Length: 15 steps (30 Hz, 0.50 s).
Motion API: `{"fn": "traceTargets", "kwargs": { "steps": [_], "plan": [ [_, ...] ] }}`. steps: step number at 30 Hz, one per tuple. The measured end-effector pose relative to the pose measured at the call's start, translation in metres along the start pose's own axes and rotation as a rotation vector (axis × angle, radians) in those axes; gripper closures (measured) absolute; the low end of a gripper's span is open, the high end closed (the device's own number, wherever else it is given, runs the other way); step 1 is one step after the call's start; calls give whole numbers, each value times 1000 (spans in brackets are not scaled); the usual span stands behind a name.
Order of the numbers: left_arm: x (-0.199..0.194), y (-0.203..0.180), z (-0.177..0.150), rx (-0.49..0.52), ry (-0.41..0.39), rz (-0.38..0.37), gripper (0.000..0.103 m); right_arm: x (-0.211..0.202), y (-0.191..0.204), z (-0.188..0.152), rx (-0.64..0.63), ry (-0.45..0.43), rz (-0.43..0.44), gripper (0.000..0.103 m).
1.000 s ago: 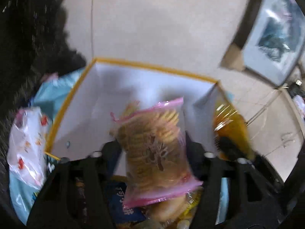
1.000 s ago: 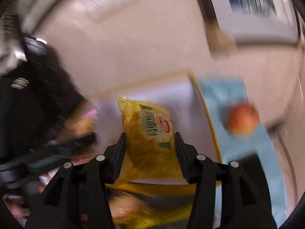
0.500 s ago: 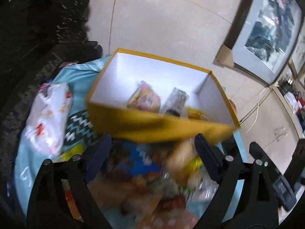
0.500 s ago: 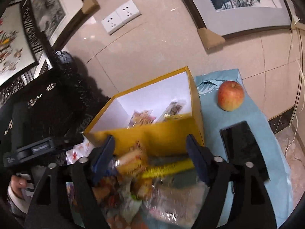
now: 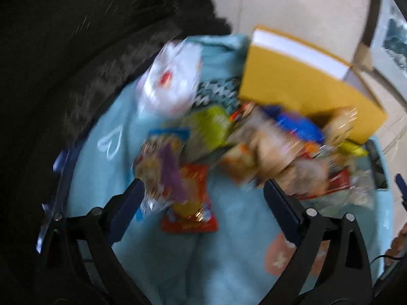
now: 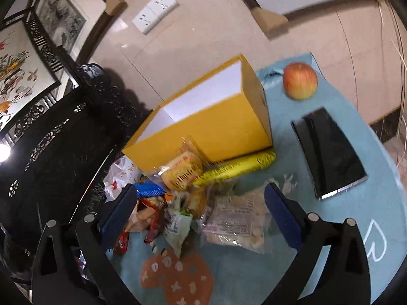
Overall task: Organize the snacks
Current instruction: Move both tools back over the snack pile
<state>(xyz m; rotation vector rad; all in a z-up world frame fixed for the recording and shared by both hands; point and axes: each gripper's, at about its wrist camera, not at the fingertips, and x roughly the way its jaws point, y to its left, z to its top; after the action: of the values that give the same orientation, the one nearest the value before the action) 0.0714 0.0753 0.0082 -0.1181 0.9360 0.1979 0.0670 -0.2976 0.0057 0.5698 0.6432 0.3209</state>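
Both tools (image 5: 201, 190) (image 6: 201, 200) tilted down — jaws wide

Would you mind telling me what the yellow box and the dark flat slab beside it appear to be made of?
Yellow box: probably matte cardboard, given its thin folded walls, white inside. Dark flat slab: a hard, glossy material, maybe glass or plastic, since it mirrors light and has a bright edge; which one I cannot tell.
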Motion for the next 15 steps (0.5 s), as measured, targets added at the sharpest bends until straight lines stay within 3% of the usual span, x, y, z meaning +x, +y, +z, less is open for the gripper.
{"fn": "traceTargets", "kwargs": {
  "steps": [6,15],
  "plan": [
    [27,1,-18,-13,66,43,7,0,-3,-2,5,3,-24,3],
    [17,36,-4,-171,35,7,7,8,-5,-5,34,57,3,3]
  ]
}}
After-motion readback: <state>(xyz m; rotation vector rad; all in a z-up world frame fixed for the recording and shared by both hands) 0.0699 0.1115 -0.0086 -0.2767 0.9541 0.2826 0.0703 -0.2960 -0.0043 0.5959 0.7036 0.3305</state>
